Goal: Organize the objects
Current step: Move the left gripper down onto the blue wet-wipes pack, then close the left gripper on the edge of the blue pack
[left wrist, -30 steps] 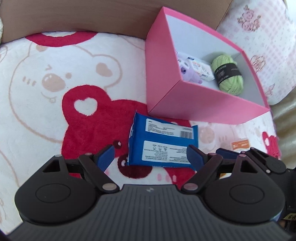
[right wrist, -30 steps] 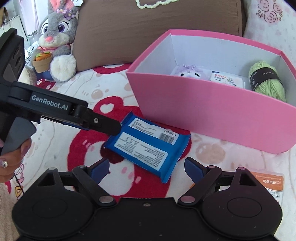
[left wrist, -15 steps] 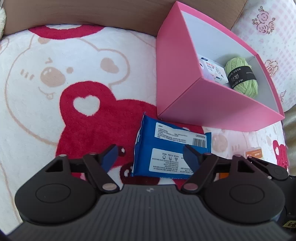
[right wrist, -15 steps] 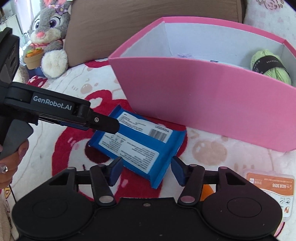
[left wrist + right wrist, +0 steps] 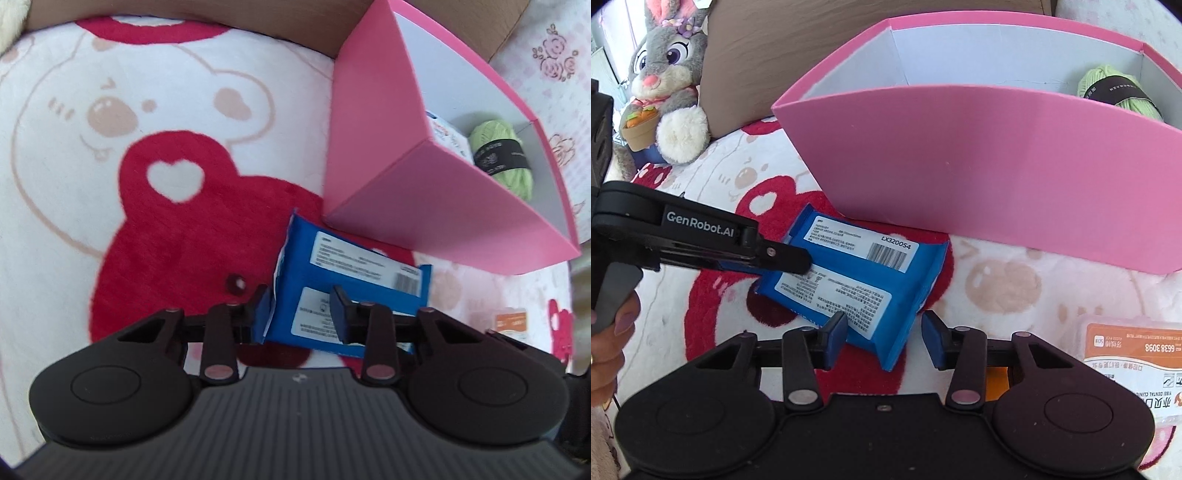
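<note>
Currently: blue packet (image 5: 347,295), flat on the bear blanket (image 5: 110,155), just before the pink box (image 5: 443,206). Left gripper (image 5: 301,314) and right gripper (image 5: 882,334) have just been closing, each narrowed on an end. Risk: slick soft wrapper buckling or slipping free. Right-hand pad (image 5: 932,334) looks barely touching; contact uncertain.

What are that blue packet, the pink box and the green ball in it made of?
Blue packet: probably thin plastic film, glossy, creased and buckled, with white printed labels. Pink box: looks like stiff matte card, pink outside and white inside, with crisp folded corners. Green ball: soft wound yarn, strands visible, held by a dark paper band.
</note>
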Motion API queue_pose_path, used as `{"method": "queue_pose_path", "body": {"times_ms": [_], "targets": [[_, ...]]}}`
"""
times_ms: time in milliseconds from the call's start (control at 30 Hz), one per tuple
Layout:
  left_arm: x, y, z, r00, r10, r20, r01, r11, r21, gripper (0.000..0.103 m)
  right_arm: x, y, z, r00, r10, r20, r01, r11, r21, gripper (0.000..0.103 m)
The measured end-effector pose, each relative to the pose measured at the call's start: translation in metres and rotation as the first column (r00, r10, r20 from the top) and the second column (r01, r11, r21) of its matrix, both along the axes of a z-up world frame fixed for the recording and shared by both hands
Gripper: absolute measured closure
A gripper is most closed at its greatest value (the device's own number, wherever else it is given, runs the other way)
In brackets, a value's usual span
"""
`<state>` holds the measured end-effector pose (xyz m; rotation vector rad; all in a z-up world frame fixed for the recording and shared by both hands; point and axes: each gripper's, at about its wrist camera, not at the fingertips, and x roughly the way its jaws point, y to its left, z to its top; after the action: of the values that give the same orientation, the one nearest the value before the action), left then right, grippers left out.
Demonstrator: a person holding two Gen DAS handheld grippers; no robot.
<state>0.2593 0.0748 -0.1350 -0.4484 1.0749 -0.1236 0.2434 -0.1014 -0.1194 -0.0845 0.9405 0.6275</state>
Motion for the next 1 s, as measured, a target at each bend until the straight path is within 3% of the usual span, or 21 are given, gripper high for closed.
{"method": "queue_pose_path", "body": {"times_ms": [267, 500, 633, 1000], "targets": [[-0.007, -0.012, 0.000, 0.998, -0.043, -0.044, 0.041, 0.999, -0.030, 0.069, 0.000, 0.002, 0.007, 1.000, 0.007, 0.020, -0.006, 1.000, -0.024, 0.058], [-0.008, -0.028, 0.003, 0.998, -0.067, 0.003, 0.067, 0.995, 0.079, 0.069, 0.007, -0.003, 0.000, 0.999, -0.034, -0.024, 0.034, 0.999, 0.003, 0.053], [-0.007, -0.031, 0.004, 0.997, -0.079, 0.007, 0.078, 0.994, 0.071, 0.069, 0.003, 0.000, 0.001, 1.000, -0.008, 0.001, 0.008, 1.000, -0.003, 0.057], [-0.017, -0.028, 0.010, 0.997, -0.080, -0.012, 0.080, 0.996, 0.045, 0.069, -0.011, 0.004, 0.011, 0.999, 0.026, 0.018, -0.025, 0.999, -0.043, 0.054]]}}
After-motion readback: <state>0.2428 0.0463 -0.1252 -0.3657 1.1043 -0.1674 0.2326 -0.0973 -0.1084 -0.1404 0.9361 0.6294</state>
